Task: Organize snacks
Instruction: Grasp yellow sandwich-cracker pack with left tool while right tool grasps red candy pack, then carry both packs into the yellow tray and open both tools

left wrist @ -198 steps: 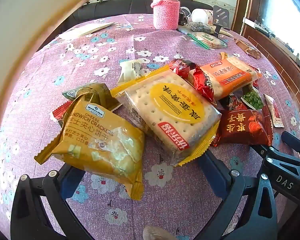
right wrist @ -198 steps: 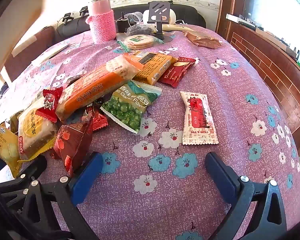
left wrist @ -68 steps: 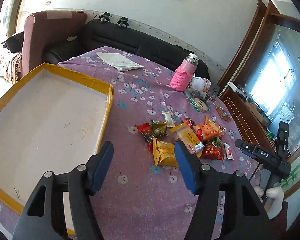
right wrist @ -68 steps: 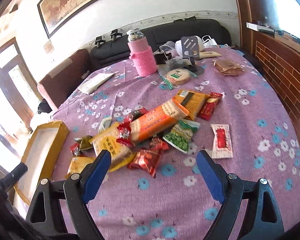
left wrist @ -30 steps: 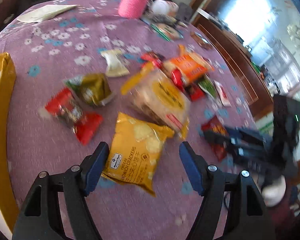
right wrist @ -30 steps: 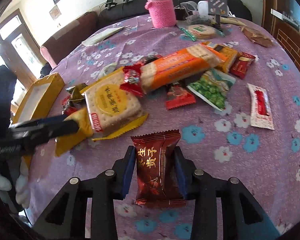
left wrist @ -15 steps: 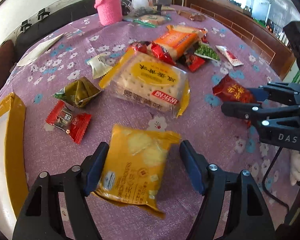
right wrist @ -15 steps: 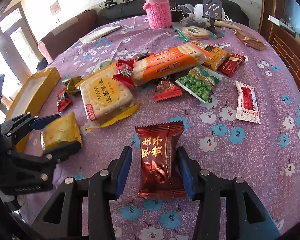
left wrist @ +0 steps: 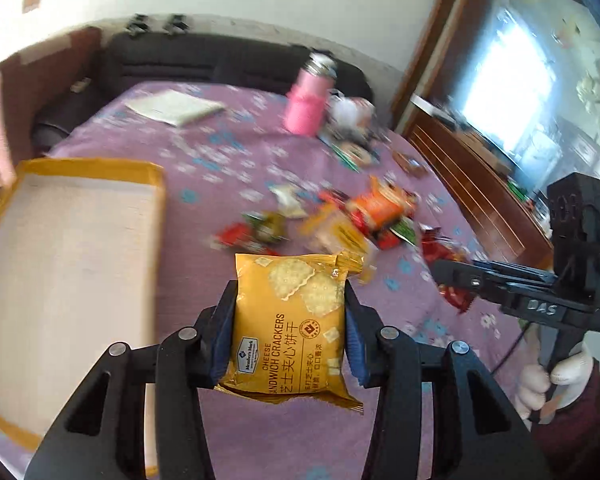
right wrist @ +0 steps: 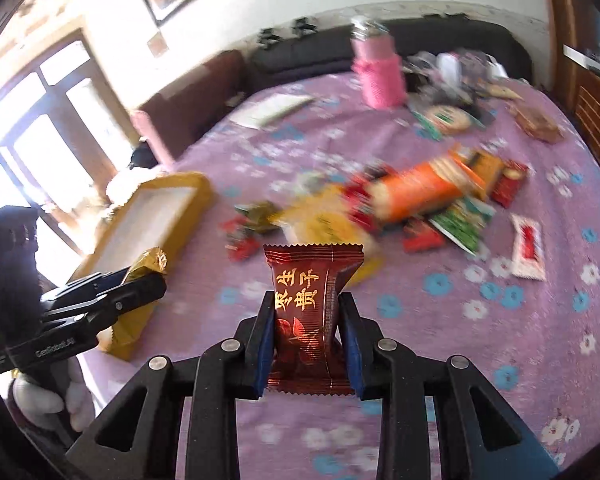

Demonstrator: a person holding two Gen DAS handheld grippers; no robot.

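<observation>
Above the purple bench [left wrist: 260, 432], closing jaws clench the cracker pack [left wrist: 290, 322] and red packet [right wrist: 310, 316]; either slick wrapper may slip before the tray [left wrist: 68, 240].

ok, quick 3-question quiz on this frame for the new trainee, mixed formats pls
1. True or false: the yellow cheese cracker packet lies flat on the purple floral tablecloth.
2. Multiple choice: what sits between the pads of the right gripper? A) green pea packet B) dark red snack packet C) pink bottle
3. Fill in: in the left wrist view, the shallow yellow-rimmed tray lies to the ___ of the snack pile.

Key
1. False: it is up off the cloth, between the pads of the left gripper, whose jaws are closing on it.
2. B; those jaws are closing too.
3. left
</observation>
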